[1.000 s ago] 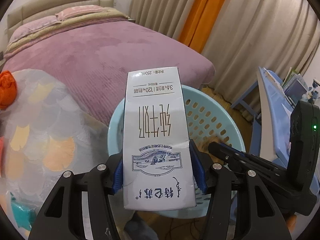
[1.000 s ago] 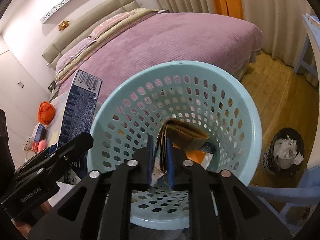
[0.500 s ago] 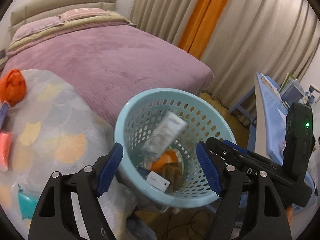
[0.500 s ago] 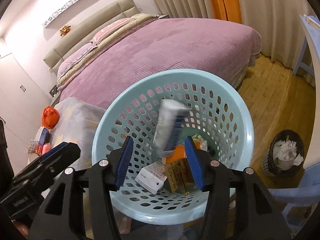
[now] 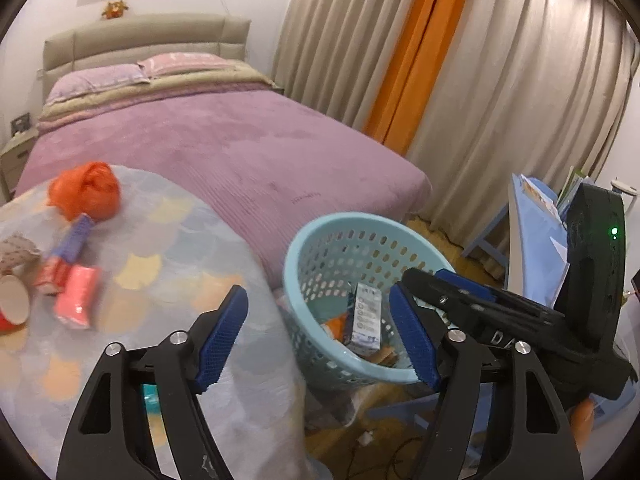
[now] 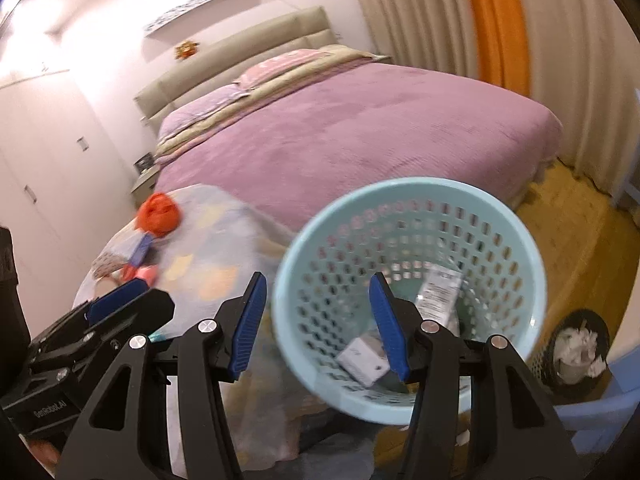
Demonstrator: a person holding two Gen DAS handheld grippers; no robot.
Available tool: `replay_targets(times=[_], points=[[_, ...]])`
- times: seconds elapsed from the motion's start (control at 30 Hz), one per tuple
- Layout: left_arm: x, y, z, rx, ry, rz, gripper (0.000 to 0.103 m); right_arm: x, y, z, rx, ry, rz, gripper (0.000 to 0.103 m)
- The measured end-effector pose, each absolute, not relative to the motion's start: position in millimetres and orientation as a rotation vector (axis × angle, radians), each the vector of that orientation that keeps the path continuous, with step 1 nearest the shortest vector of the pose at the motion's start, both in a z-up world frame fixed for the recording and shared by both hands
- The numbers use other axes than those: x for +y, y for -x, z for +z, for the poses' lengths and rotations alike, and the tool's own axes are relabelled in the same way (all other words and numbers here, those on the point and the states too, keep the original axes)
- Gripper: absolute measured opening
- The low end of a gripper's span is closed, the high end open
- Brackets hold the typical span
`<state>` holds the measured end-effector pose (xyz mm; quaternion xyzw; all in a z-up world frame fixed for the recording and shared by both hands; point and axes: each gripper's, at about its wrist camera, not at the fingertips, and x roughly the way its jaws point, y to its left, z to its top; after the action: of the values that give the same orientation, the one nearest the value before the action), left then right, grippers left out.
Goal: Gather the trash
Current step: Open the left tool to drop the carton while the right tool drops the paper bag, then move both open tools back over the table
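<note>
Light-blue perforated basket [image 5: 320,240] sits lower centre-right of the left wrist view, beside the table w/ the pastel cloth [image 5: 168,248] and in front of the purple bed [image 5: 224,148]. Inside it: a milk carton [image 5: 366,316] leaning upright, an orange scrap [image 5: 335,325] at its left, a brownish piece [image 5: 386,356] low by the near rim. In the right wrist view the same basket [image 6: 500,208] fills centre-right and holds the carton [image 6: 440,288] on the far-right side plus a small white box [image 6: 360,356] near the bottom; the rest of the contents is blurred. A second container, a small dark mesh bin [image 6: 548,344], is at lower right, stuffed w/ crumpled white paper [image 6: 576,348]. Left gripper [image 5: 320,334] is released, blue pads spread, nothing betw. them; its jaws have just been closing a little. Right gripper [image 6: 318,320] is also released w/ empty jaws, having just opened wider. Still on the cloth, left side of the left wrist view: an orange bag wad [image 5: 86,188], a blue-purple tube [image 5: 74,238], a pink packet [image 5: 78,298], a red paper cup [image 5: 14,304] cut off by the frame edge. A teal item [image 5: 149,398] is mostly hidden behind the left finger. Right wrist view is motion-blurred, so the table items are hard to tell apart there. The basket's base is hidden behind its near rim.
</note>
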<state>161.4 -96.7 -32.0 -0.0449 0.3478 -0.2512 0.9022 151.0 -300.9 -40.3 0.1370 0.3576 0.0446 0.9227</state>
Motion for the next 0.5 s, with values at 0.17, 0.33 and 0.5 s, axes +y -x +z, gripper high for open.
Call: replay_targets(times=[0.17,0.33,0.5], points=[[-67,-154,-20,0.676,0.122,-0.478,0.067,-265,-150,-34,0.731,-0.229,0.164,0.05],[-23,-151,-14,0.642,0.158,-0.397,0.067,-235,-150,-39,0.757,-0.218,0.231,0.061],[41,-158,-24,0.649,0.223,-0.232,0.071,-198,-155,-55,0.819,-0.21,0.302,0.064]])
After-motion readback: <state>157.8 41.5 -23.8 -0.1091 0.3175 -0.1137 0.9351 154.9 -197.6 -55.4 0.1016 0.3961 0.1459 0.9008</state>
